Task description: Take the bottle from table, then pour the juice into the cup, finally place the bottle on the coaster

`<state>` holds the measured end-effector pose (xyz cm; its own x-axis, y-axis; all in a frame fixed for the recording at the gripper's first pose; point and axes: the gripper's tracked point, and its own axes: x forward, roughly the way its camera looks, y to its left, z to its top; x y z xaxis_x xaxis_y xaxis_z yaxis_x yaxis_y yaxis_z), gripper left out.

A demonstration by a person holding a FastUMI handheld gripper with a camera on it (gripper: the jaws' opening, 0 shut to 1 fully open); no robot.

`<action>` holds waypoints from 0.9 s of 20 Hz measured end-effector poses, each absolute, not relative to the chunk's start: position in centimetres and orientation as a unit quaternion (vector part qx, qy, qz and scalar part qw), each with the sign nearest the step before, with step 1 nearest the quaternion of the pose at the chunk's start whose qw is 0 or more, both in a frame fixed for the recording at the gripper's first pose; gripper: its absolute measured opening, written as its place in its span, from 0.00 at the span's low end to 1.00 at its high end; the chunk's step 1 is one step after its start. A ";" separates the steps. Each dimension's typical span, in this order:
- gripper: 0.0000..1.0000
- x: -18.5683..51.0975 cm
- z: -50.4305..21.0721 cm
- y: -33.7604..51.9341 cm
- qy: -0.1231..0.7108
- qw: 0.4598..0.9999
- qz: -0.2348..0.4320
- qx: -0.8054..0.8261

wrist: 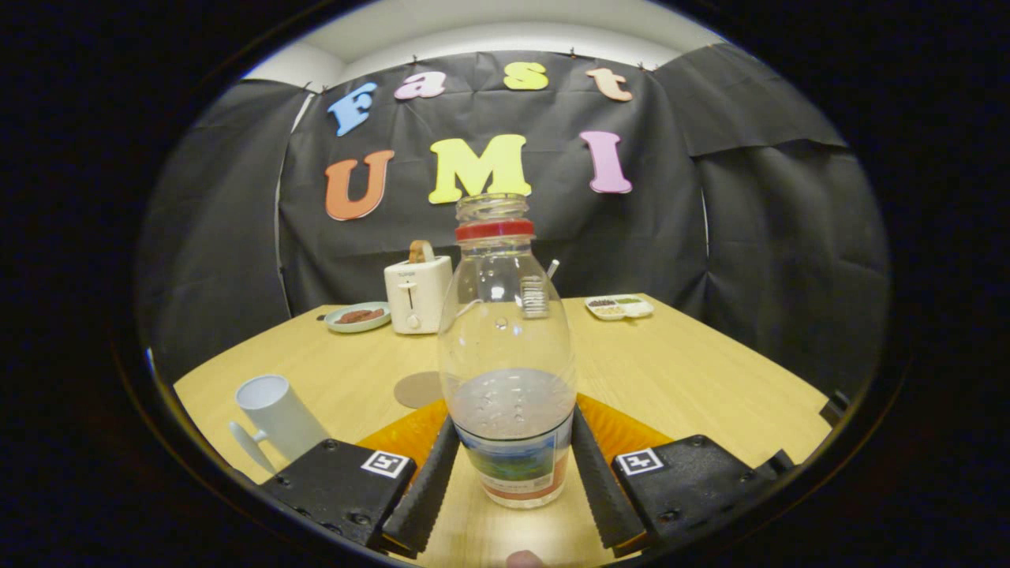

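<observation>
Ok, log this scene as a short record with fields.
tool: fingers against both sides of the bottle, apparently gripping
bottle: upright, uncapped, part full
cup: white, beside the tool, toward the table edge
coaster: round, just behind the bottle, bare
table: wooden
far end: toaster, plate, tray

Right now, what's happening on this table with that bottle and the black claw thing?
A person is working a hand-held claw whose two ribbed fingers sit on either side of a clear plastic bottle, right against its lower part. The bottle stands upright, uncapped, and looks nearly empty. A white cup waits off to the left of the fingers, and a round brown coaster lies just behind the bottle. At the far end of the wooden table are a toaster and two plates of food.
</observation>
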<state>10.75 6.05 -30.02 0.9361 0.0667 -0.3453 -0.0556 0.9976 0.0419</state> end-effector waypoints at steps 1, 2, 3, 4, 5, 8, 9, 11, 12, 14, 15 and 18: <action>0.80 10.9 -29.6 6.3 0.174 0.984 0.034 -0.006; 0.80 11.1 -29.1 6.7 0.173 0.984 0.039 -0.023; 0.80 11.1 -28.7 7.2 0.171 0.984 0.044 -0.039; 0.80 11.4 -28.2 7.8 0.166 0.983 0.049 -0.054; 0.79 11.6 -27.9 8.5 0.163 0.982 0.057 -0.070; 0.79 12.4 -27.5 10.7 0.164 0.973 0.079 -0.143; 0.79 12.5 -27.3 11.3 0.159 0.969 0.082 -0.168; 0.79 13.2 -26.8 12.2 0.145 0.960 0.085 -0.223; 0.79 13.5 -26.6 12.5 0.138 0.955 0.086 -0.250; 0.79 13.8 -26.5 13.1 0.123 0.941 0.087 -0.304; 0.79 13.9 -26.5 13.3 0.115 0.932 0.087 -0.332; 0.78 14.2 -26.6 13.8 0.088 0.899 0.084 -0.420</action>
<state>14.21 13.76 -26.56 0.9705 0.0769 -0.2285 -0.2247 0.6323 -0.7414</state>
